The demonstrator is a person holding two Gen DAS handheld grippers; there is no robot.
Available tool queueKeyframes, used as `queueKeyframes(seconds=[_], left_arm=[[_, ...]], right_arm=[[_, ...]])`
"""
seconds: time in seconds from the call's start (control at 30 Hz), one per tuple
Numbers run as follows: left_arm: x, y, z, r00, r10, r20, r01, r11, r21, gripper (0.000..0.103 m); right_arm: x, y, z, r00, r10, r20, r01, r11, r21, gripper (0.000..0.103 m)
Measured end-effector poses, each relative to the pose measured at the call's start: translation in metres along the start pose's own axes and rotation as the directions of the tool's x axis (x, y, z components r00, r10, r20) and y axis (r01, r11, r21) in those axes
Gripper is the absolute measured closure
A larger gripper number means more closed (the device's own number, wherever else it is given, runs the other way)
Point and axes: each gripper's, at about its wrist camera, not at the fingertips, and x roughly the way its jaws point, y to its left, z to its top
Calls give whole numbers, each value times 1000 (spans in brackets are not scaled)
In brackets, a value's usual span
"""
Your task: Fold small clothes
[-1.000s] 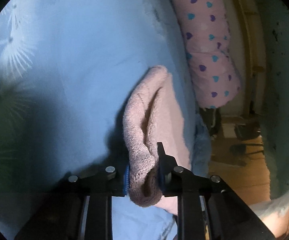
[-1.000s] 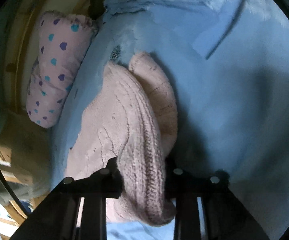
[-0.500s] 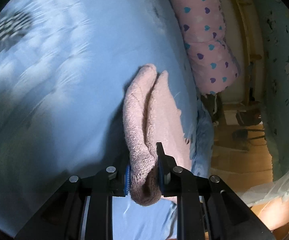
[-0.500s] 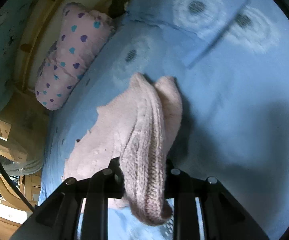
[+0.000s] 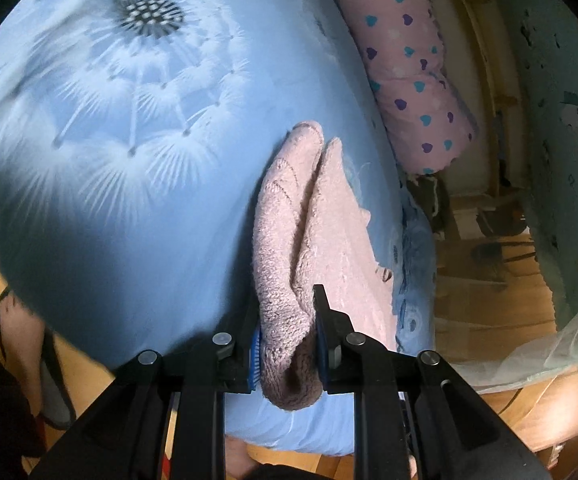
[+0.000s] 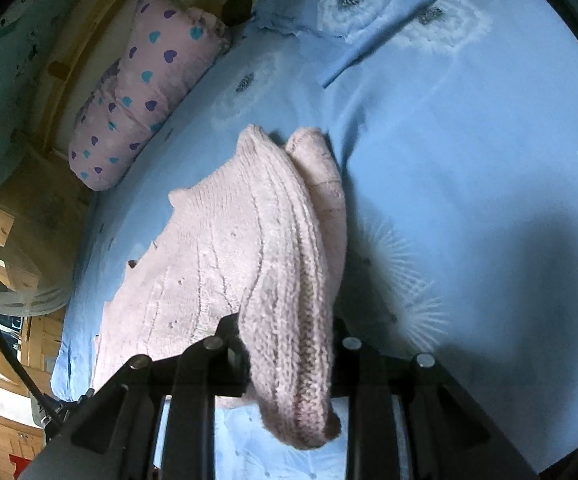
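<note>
A pale pink knitted garment (image 5: 309, 232) lies doubled over on the blue dandelion-print bedspread (image 5: 137, 168). My left gripper (image 5: 287, 340) is shut on a bunched fold of it, and the knit bulges out below the jaws. In the right wrist view the same pink knit (image 6: 249, 248) runs forward from my right gripper (image 6: 289, 340), which is shut on a thick roll of it. The fold's end hangs down past the right fingers and hides their pads. Both grippers hold the near edge lifted while the far part rests on the bed.
A pink pillow with purple and teal hearts (image 5: 413, 76) lies along the bed's edge (image 6: 129, 92) by a wooden frame. Wooden floor (image 5: 509, 300) and clutter show beyond that edge. A person's foot and dark clothing (image 5: 13, 340) are at the lower left.
Both grippers have drawn back across the bed, pulling the pink knit along. More bedspread with its dandelion print has come into view, and the pillow looks farther off.
</note>
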Motion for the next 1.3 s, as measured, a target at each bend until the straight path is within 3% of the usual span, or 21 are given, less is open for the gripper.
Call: queueKeyframes(seconds=[0.1,0.13,0.23,0.37,0.5,0.6,0.67,0.77,0.83,0.9,1.0,1.13,1.2,1.27,1.3], left_arm=[[1,7,-4,1000,17,7,-16,1000,-17,101],[3,9,-3,1000,11,6,-11,999,-38,98],[2,21,2,998,-55,6,55,990,-131,97],[-8,28,5,988,-140,66,151,967,-204,98],[-38,16,13,957,-189,221,220,968,-123,97],[-47,4,16,937,-249,245,272,960,-63,96],[-41,-9,17,949,-244,202,249,968,-2,96],[-17,-26,17,988,-134,81,127,988,88,96],[7,-28,14,994,-104,-34,107,990,93,96],[25,-32,12,996,-6,-91,18,992,127,96],[28,-38,11,997,60,-53,-49,983,178,97],[27,-42,14,996,91,-16,-87,979,184,97],[29,-42,13,994,104,-16,-99,977,187,97],[30,-46,9,990,139,0,-135,966,220,98],[31,-49,7,987,162,12,-160,955,248,98]], right_arm=[[-3,3,-2,1000,-19,9,19,1000,-12,76],[-3,5,-2,999,-53,12,53,998,-32,70],[-5,3,-1,988,-150,47,152,987,-57,39],[-10,-14,7,995,-91,45,89,995,43,33],[-11,-28,9,1000,2,27,-6,988,155,22],[-2,-22,13,1000,-7,-20,10,989,145,17],[2,-17,18,999,-14,-38,19,992,126,17],[2,-17,27,1000,-14,-7,15,988,151,17],[3,-19,31,1000,-27,2,26,985,173,17],[7,-18,33,999,-49,6,47,984,173,17],[13,-15,32,997,-69,22,65,985,157,12],[19,-7,27,993,-102,52,95,987,127,9],[24,0,30,995,-94,40,91,993,77,25],[36,0,38,998,-50,-32,52,995,81,82],[39,-3,40,999,-19,-41,24,993,111,82]])
